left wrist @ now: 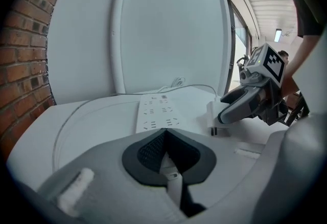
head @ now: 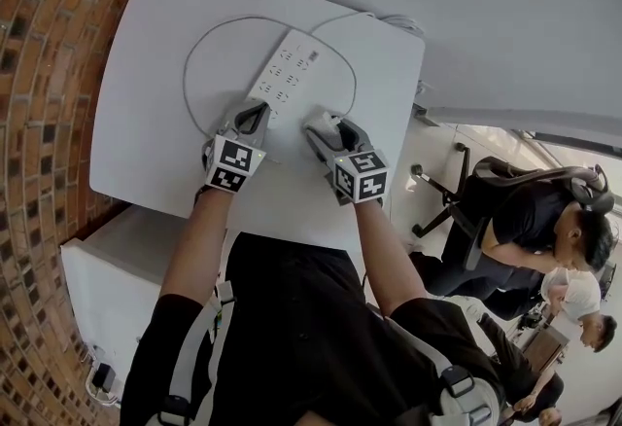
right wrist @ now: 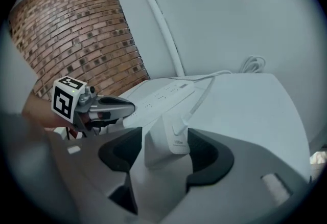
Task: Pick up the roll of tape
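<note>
Tape roll: not to be found in any view. The white table [head: 146,137] carries only a power strip [head: 287,74], its cable [head: 194,54] looped round it, and a white plug [right wrist: 176,128] at the cable's end. So where the roll sits I cannot say.

Right gripper [right wrist: 166,141]: jaws spread wide, the plug standing upright between them. A clear gap shows on one side of the plug; on the other it sits right by the pad. Reads as not clamped.

Left gripper [left wrist: 164,138]: jaws brought together, nothing between them, held low over the near edge of the table, pointing toward the power strip.

Judgement on handling, from the task alone: a roll of tape should be light and stiff as a ring, with a smooth outer face that could slip. Best hold is probably across the wall of the ring, one jaw in the core and one outside, or across the flat sides if it lies upright. Neither gripper is placed for that; the roll must first be located.
</note>
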{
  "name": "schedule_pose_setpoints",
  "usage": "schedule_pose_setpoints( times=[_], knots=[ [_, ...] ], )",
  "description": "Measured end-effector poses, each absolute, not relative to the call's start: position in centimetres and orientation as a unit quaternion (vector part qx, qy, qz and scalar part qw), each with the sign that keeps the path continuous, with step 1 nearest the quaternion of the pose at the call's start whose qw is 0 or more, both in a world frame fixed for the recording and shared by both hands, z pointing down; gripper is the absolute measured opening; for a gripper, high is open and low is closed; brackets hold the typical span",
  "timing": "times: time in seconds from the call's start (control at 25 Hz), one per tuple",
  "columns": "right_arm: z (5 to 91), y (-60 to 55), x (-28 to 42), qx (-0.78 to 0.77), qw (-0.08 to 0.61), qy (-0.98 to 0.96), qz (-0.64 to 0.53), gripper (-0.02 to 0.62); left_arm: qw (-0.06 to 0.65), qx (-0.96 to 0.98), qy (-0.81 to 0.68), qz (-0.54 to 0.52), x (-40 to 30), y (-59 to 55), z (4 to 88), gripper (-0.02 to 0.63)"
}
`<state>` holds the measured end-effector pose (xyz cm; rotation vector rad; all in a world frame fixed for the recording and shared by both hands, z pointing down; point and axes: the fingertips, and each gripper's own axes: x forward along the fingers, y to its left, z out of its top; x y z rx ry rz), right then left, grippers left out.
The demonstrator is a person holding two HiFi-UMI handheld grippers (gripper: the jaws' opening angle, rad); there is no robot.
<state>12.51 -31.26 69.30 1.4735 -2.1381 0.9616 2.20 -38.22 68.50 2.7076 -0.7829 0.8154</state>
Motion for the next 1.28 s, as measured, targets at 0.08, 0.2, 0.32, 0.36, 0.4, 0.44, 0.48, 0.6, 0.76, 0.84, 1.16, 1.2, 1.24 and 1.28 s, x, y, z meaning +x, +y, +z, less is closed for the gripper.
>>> schedule_pose_setpoints(
  times=[0.08, 0.2, 0.32, 0.36, 0.4, 0.44, 0.48, 0.6, 0.76, 0.84, 1.16, 1.2, 1.24, 1.28],
  knots=[
    [69.1, -31.1, 13.7, 0.548, 0.197, -0.745, 0.326, 0.282, 0.104, 0.919, -0.261, 0.276, 2.2, -38.1, 68.5, 0.005],
    [68.5, -31.1, 15.6, 0.583, 0.209, -0.727, 0.296, 0.281, 0.104, 0.921, -0.260, 0.271, 2.3, -38.2, 68.5, 0.005],
    [67.5, -31.1, 16.6, 0.603, 0.205, -0.720, 0.277, 0.274, 0.114, 0.922, -0.263, 0.261, 2.2, -38.4, 68.6, 0.005],
    [67.2, -31.1, 16.8, 0.606, 0.201, -0.720, 0.273, 0.265, 0.126, 0.922, -0.262, 0.257, 2.1, -38.4, 68.6, 0.003],
    [66.9, -31.1, 16.8, 0.608, 0.197, -0.721, 0.269, 0.253, 0.143, 0.922, -0.259, 0.252, 2.2, -38.4, 68.7, 0.003],
    [66.6, -31.2, 16.8, 0.608, 0.194, -0.723, 0.265, 0.245, 0.163, 0.921, -0.254, 0.248, 2.2, -38.5, 68.7, 0.003],
    [66.2, -31.3, 16.7, 0.606, 0.191, -0.726, 0.261, 0.237, 0.180, 0.919, -0.248, 0.247, 2.2, -38.6, 68.7, 0.002],
    [64.8, -30.9, 16.3, 0.600, 0.184, -0.737, 0.251, 0.213, 0.172, 0.920, -0.242, 0.257, 2.0, -38.4, 67.7, 0.002],
    [62.1, -30.5, 16.5, 0.591, 0.165, -0.757, 0.227, 0.162, 0.144, 0.929, -0.281, 0.193, 2.0, -38.0, 63.0, 0.002],
    [60.8, -30.1, 16.4, 0.580, 0.159, -0.771, 0.210, 0.146, 0.129, 0.930, -0.296, 0.174, 2.1, -36.9, 61.1, 0.002],
    [57.4, -22.4, 15.6, 0.537, 0.147, -0.817, 0.152, 0.007, 0.144, 0.903, -0.367, 0.172, 0.2, -28.2, 59.4, 0.002],
    [56.9, -21.3, 15.6, 0.530, 0.143, -0.823, 0.149, 0.006, 0.151, 0.898, -0.381, 0.158, -0.2, -27.2, 58.9, 0.002],
    [56.3, -20.2, 15.7, 0.522, 0.141, -0.829, 0.143, 0.006, 0.151, 0.895, -0.394, 0.146, -0.4, -26.1, 58.1, 0.002],
    [55.7, -19.2, 15.8, 0.516, 0.137, -0.835, 0.135, 0.006, 0.144, 0.893, -0.404, 0.136, -0.3, -25.1, 57.1, 0.002]
  ],
)
